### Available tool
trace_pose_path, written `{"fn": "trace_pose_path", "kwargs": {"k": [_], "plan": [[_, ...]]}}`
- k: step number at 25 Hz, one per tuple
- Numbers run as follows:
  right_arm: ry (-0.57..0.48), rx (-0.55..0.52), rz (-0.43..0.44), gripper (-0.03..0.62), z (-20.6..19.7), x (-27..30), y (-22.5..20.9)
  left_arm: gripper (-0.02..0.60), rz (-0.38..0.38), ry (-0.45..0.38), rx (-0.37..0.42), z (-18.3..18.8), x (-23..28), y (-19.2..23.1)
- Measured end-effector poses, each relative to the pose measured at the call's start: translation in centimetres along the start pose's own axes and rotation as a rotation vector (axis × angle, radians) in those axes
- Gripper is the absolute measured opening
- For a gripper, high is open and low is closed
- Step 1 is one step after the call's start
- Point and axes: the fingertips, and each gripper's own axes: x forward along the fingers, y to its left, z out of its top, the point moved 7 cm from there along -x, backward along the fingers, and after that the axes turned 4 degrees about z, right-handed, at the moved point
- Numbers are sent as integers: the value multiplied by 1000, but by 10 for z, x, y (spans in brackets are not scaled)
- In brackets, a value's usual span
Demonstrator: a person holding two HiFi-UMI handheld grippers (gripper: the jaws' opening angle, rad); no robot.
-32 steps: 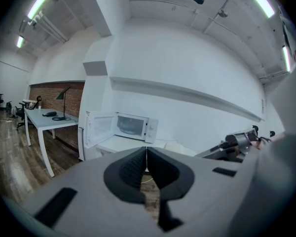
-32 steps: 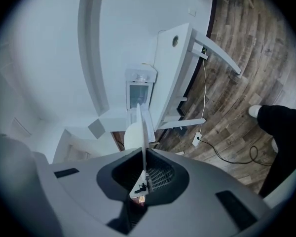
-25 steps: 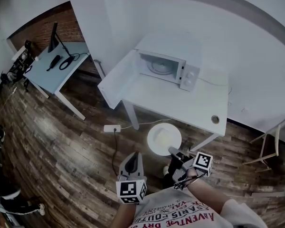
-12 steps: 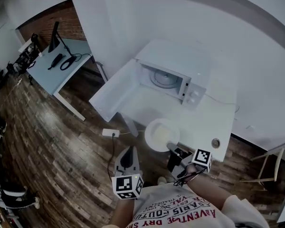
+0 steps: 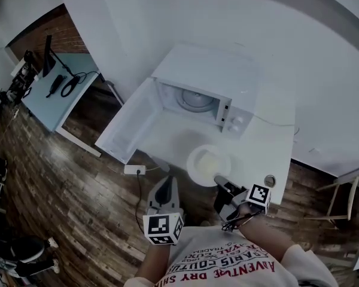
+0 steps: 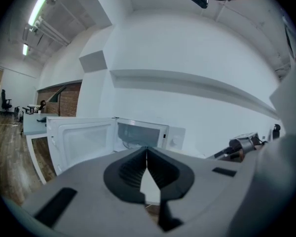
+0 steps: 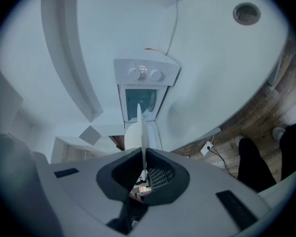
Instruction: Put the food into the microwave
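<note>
The white microwave (image 5: 198, 95) stands on the white table (image 5: 260, 145) with its door (image 5: 127, 126) swung open to the left and its glass turntable showing. My right gripper (image 5: 219, 182) is shut on the rim of a white plate (image 5: 208, 165) with pale food on it, held over the table's front edge. In the right gripper view the plate (image 7: 140, 125) is edge-on between the jaws of the right gripper (image 7: 143, 154), pointing at the microwave (image 7: 141, 89). My left gripper (image 5: 164, 197) hangs beside it, shut and empty; the left gripper (image 6: 147, 152) faces the microwave (image 6: 140, 134).
A round cable hole (image 5: 270, 180) sits in the table's front right corner. On the wooden floor lie a power strip (image 5: 134, 170) and its cable. A blue desk (image 5: 51, 91) with cables stands far left, and wooden stool legs (image 5: 334, 190) at the right.
Both grippers have moved forward toward the table and microwave. The plate, earlier over the floor, now hangs over the table's front edge. Both grippers stay shut.
</note>
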Motion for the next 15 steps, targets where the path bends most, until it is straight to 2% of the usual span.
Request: {"fn": "trace_pose_path", "kwargs": {"k": [7, 15], "plan": [[-106, 30, 12, 22, 16, 38, 7, 8, -125, 4, 43, 24, 69, 22], [-238, 62, 18, 23, 18, 107, 19, 8, -262, 15, 86, 52, 143, 75]]}}
